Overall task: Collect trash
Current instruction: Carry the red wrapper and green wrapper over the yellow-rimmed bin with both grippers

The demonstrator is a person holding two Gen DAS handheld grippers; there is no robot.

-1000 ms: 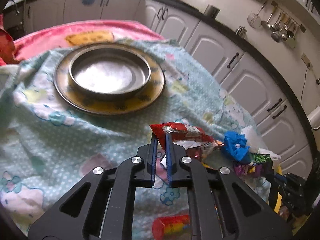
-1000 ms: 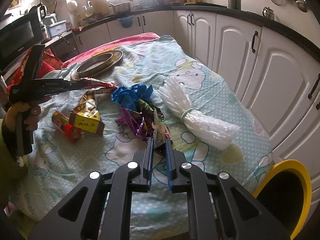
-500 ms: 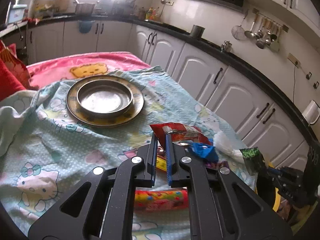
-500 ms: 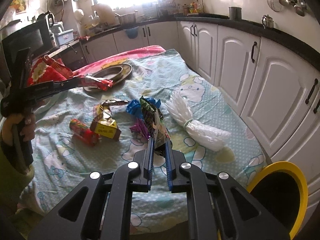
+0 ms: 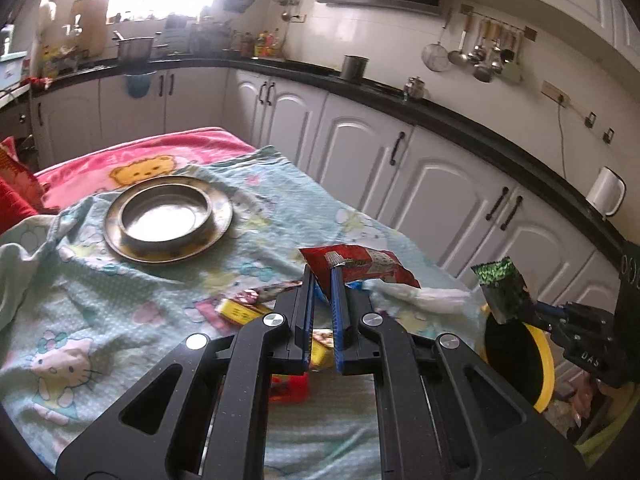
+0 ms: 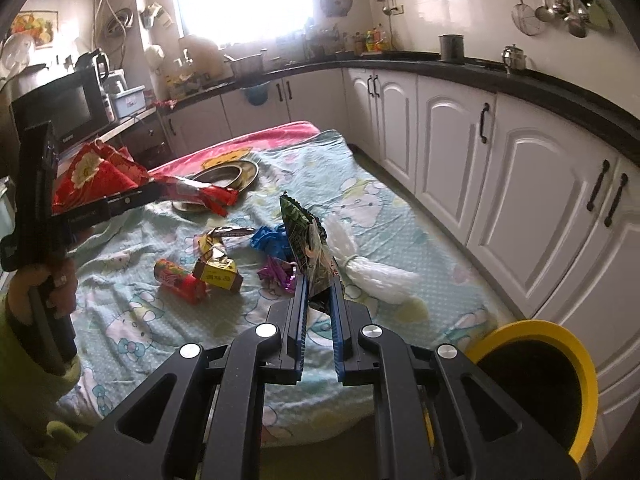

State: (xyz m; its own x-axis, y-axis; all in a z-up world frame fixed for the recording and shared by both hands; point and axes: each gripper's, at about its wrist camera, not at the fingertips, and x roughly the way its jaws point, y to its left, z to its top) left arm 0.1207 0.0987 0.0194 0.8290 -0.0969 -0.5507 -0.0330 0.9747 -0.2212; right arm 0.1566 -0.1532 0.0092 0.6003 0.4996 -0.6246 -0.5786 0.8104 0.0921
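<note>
Trash, loose lot, spread over a tabletop (image 6: 400, 216) under a blue cartoon-print cloth; entries run left to right in the right wrist view.

1. Left tongs (image 6: 160, 192), far left of frame, lifted above the cloth. Closed onto a red wrapper (image 6: 200, 194); in the left wrist view the same red wrapper (image 5: 356, 266) stands pinched between the blue pads at frame centre.
2. Metal plate (image 6: 244, 172) behind, upper centre-left; not trash by the look of it.
3. Red tube (image 6: 180, 280), lying flat, lower centre-left, untouched.
4. Yellow carton (image 6: 218, 274), just right of the tube, crumpled.
5. Blue scrap (image 6: 268, 238) and purple foil (image 6: 276, 274), centre, close together.
6. Right tongs (image 6: 319, 286), lower centre. Nearly closed on a green wrapper (image 6: 302, 240), held upright clear of the cloth.
7. White bundle (image 6: 376, 276), right of centre, lying on the cloth.
8. Yellow-rimmed bin (image 6: 576, 344), lower right corner, beside the tabletop edge, mouth open.

Step in hand, as judged: carry stage, one piece in each tongs, neither yet over the bin. Next move likely calls for bringing the right piece over the bin mouth before letting go, the left one to follow; light wrappers may drift, so a low release seems wise. Items 3, 4, 5 and 7 remain to collect.
</note>
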